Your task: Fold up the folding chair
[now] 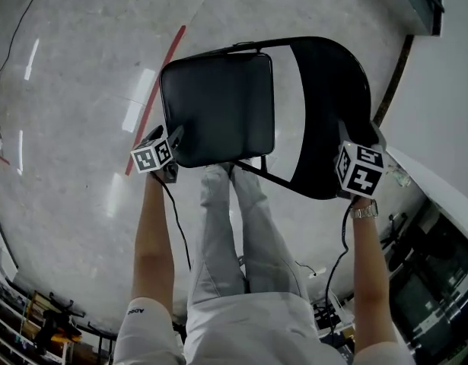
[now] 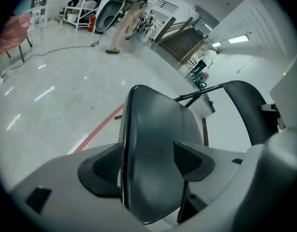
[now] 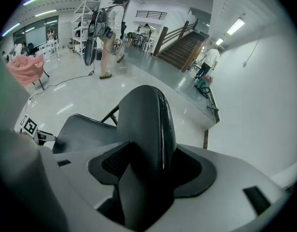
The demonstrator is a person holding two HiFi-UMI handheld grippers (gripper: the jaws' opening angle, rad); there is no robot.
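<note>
Left gripper [image 2: 147, 161] jaws apart astride seat [image 1: 218, 109] edge — right gripper [image 3: 146, 166] apart astride backrest [image 1: 325, 105].

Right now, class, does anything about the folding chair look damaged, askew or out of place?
Nothing stands out. The folding chair stands unfolded on the floor. Its seat and backrest look intact, and nothing is spilled around it.

A red floor line [image 2: 97, 129] ran just left of the left tongs [image 2: 148, 161]; a staircase [image 3: 183, 48] and pink chair [image 3: 26, 67] stood far beyond the right tongs [image 3: 148, 166].
</note>
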